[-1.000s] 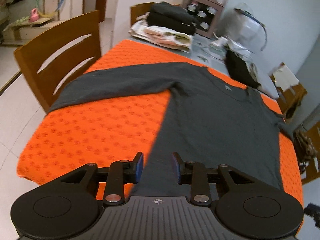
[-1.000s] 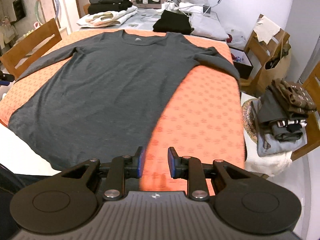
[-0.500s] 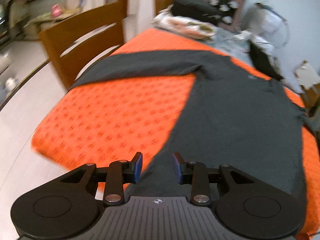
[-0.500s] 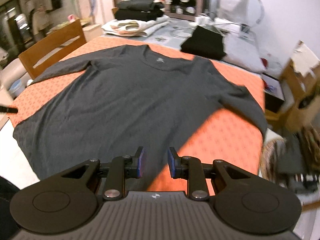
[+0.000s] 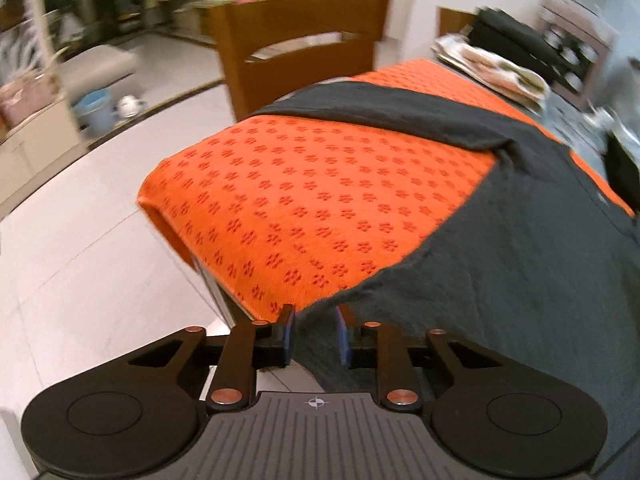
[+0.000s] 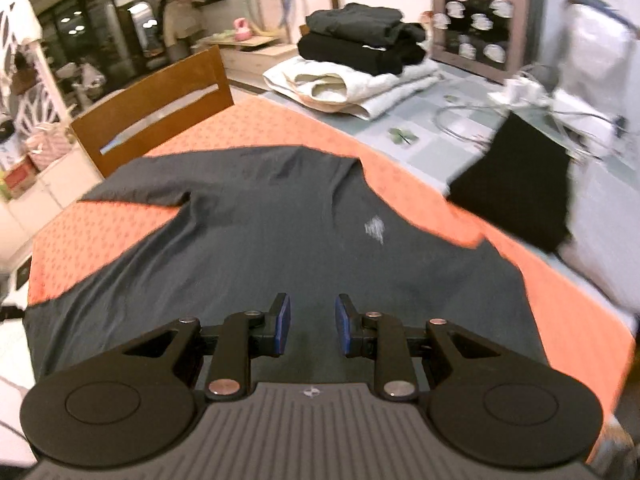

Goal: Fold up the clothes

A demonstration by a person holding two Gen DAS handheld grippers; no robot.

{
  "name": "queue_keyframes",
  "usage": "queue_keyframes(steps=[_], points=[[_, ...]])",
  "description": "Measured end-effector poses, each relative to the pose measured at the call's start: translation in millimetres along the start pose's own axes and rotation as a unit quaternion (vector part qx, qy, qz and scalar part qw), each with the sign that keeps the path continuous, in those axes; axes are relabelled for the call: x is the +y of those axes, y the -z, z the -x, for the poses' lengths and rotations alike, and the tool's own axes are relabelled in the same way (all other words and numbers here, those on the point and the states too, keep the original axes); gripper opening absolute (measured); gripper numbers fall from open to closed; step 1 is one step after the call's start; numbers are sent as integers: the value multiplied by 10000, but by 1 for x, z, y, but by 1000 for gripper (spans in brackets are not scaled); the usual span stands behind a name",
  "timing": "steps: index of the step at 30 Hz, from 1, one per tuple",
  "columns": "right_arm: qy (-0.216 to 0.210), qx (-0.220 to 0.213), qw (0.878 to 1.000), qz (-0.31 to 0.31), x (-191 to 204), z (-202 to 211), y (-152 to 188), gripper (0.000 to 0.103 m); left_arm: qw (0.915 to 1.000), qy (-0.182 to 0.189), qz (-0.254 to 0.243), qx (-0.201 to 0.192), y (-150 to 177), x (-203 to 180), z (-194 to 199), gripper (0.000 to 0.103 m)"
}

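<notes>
A dark grey long-sleeved shirt lies spread flat on an orange patterned cloth, one sleeve stretched toward the wooden chair. My left gripper is open at the near table edge, with the shirt's bottom corner hanging between its blue pads; the pads do not press it. In the right wrist view the same shirt fills the middle, its small white chest mark facing up. My right gripper hovers open over the shirt's body, holding nothing.
A wooden chair stands at the table's left side. Folded clothes are stacked at the far end, beside a cup cabinet. A black garment and cables lie on the pale tablecloth at the right. White floor lies left of the table.
My left gripper has swung left and down to the shirt's bottom corner at the table edge. The right gripper has moved forward over the shirt, closer to the collar. Both remain open.
</notes>
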State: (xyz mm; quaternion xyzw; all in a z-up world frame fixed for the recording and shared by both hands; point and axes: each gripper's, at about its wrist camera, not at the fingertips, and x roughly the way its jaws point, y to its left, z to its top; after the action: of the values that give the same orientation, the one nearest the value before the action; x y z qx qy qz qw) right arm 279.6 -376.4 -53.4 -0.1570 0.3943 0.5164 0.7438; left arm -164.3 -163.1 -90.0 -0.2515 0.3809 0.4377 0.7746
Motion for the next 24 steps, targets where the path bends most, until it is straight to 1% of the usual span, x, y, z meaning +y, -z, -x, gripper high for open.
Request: queue_keyframes(steps=[1,4,8,11,14,18,19,23,24], points=[[-45,23,10000,31,-6,-13,-9,28,9999,-94,102,-18,3,-2,-1,20],[-54,55,9999,83,-18,-52,-32,28,9989,-316,347,-56,13,-8,-4,20],[-191,134,9997,-58,-27,-99,-51,28,9981,-482,380,-107,18,-13,-6,20],[-250,181,9995,-48,-26,-113,-54,28,9973,-605,402,-146,23,-17,-7,18],[-308,228,9993,-38,-26,-127,-57,28,9962,-654,463,-341,19,-20,2,17],[-386,290,9988,-24,-25,-146,-61,30,9968,-430,419,-529,16,-26,10,16],[-406,306,9987,-21,-25,-151,-62,30,9973,-371,426,-475,16,-27,7,15],[-488,336,9982,-9,-25,-165,-66,30,9977,-465,407,-265,21,-31,-9,14],[-493,335,9982,10,-25,-167,-67,30,9976,-483,416,-278,23,-31,-10,14]])
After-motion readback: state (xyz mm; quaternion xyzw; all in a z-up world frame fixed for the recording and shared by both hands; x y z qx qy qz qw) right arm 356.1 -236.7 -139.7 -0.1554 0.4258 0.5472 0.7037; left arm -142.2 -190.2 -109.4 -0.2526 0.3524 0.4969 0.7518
